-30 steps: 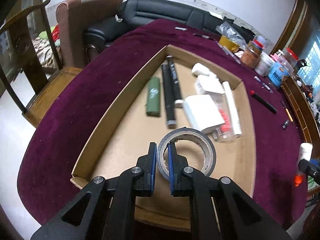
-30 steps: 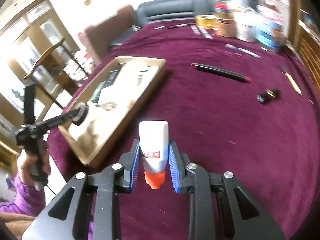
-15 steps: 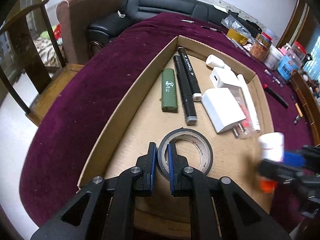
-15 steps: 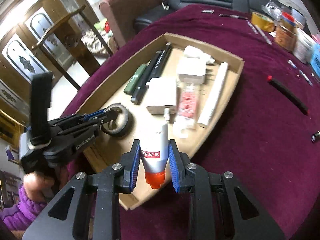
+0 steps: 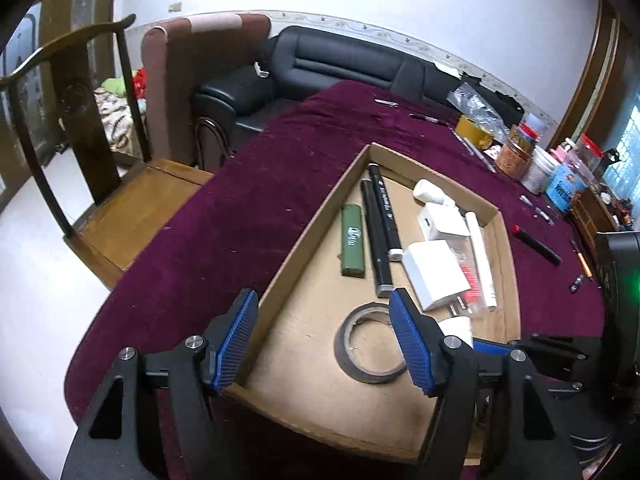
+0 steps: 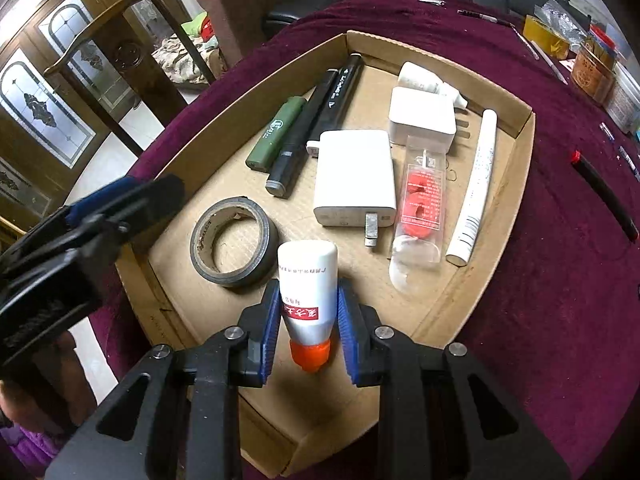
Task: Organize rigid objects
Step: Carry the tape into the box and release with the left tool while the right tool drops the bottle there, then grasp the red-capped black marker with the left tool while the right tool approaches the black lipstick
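Note:
A shallow cardboard tray (image 6: 524,132) (image 5: 308,236) lies on the purple table. A grey tape roll (image 6: 234,242) (image 5: 370,348) lies flat in its near part. My left gripper (image 5: 324,340) is open and empty, raised above the tray's near left corner; it also shows in the right wrist view (image 6: 100,216). My right gripper (image 6: 308,324) is shut on a white glue bottle (image 6: 307,280) with an orange cap, held over the tray just right of the tape. The bottle's end shows in the left wrist view (image 5: 456,328).
The tray also holds a green lighter (image 6: 276,140), two black markers (image 6: 316,120), white chargers (image 6: 354,178), a red packet (image 6: 420,200) and a white tube (image 6: 476,188). A black-red pen (image 6: 604,196) lies on the cloth. Jars (image 5: 520,152) stand at the back right. A chair (image 5: 100,160) stands left.
My left gripper has opened, let go of the tape roll in the tray and pulled back upward. My right gripper has carried the glue bottle over the tray beside the tape.

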`<state>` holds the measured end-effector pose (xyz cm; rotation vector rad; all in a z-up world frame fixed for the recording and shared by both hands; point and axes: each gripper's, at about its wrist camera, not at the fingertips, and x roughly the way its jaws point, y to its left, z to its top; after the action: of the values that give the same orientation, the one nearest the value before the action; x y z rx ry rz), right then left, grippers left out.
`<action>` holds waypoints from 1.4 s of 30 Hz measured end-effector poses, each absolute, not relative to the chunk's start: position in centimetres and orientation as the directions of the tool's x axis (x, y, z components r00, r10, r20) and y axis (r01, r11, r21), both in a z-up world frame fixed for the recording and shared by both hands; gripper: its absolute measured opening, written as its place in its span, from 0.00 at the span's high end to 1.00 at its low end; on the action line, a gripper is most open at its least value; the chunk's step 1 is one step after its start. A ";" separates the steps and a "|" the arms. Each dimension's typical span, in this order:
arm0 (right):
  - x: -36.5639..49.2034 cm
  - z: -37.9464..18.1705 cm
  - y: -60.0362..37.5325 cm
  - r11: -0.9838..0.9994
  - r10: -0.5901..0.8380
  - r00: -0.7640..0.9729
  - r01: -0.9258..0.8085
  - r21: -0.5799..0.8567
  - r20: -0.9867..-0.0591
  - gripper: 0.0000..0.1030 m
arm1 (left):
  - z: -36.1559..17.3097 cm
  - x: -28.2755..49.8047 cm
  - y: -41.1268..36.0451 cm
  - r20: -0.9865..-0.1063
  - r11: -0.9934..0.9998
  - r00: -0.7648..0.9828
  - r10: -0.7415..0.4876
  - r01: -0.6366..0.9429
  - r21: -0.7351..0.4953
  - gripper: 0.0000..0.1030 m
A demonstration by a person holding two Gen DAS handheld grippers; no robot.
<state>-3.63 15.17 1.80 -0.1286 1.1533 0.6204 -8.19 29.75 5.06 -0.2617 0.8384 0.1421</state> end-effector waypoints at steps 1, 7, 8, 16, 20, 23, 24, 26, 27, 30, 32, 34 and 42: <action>-3.7 1.8 15.2 0.827 0.391 0.260 -0.521 0.213 -0.883 0.75 | 5.0 -8.1 29.8 -0.753 0.958 0.657 0.033 -0.234 -0.162 0.39; -4.6 2.9 14.9 0.827 0.391 0.327 -0.534 0.172 -0.860 0.68 | 4.8 -8.3 29.2 -0.759 0.956 0.644 0.096 -0.271 -0.109 0.39; -4.8 3.3 14.7 0.827 0.398 0.342 -0.535 0.172 -0.851 0.67 | 4.9 -8.3 29.0 -0.758 0.957 0.644 0.105 -0.273 -0.099 0.39; -6.0 5.5 11.9 0.844 0.421 0.448 -0.513 0.159 -0.789 0.55 | 5.7 -8.5 26.9 -0.742 0.966 0.652 0.155 -0.258 -0.025 0.39; -6.2 5.6 10.6 0.853 0.424 0.459 -0.492 0.174 -0.781 0.55 | 6.1 -8.6 25.8 -0.741 0.969 0.651 0.166 -0.248 -0.001 0.39; -6.3 5.4 9.7 0.858 0.426 0.459 -0.477 0.189 -0.780 0.55 | 6.1 -8.7 25.0 -0.742 0.970 0.648 0.171 -0.242 0.012 0.39; -6.2 5.4 9.4 0.860 0.427 0.458 -0.473 0.193 -0.780 0.55 | 6.1 -8.8 24.8 -0.743 0.970 0.646 0.172 -0.241 0.015 0.39; -6.3 5.3 8.7 0.863 0.427 0.461 -0.465 0.198 -0.778 0.55 | 6.2 -8.8 24.4 -0.746 0.971 0.643 0.174 -0.238 0.022 0.39; -6.4 5.3 8.4 0.864 0.428 0.464 -0.462 0.200 -0.776 0.55 | 6.2 -8.8 24.1 -0.746 0.971 0.642 0.177 -0.236 0.027 0.39; -6.4 5.4 7.3 0.868 0.431 0.472 -0.450 0.211 -0.769 0.55 | 6.4 -8.9 23.2 -0.746 0.973 0.640 0.184 -0.228 0.044 0.39; -6.4 5.3 6.4 0.873 0.430 0.477 -0.437 0.218 -0.766 0.55 | 6.5 -8.9 22.6 -0.746 0.974 0.639 0.186 -0.219 0.055 0.39; -6.3 5.1 5.5 0.878 0.428 0.480 -0.422 0.226 -0.765 0.55 | 6.6 -8.9 22.0 -0.748 0.976 0.638 0.182 -0.208 0.060 0.39; -5.1 4.4 -1.5 0.916 0.391 0.523 -0.301 0.266 -0.758 0.55 | 8.5 -8.3 18.4 -0.744 0.996 0.665 0.070 -0.090 0.013 0.39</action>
<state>-5.13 -1.46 4.36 0.1060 0.9332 0.4150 -8.32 18.40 8.47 -0.0257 0.8386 0.0903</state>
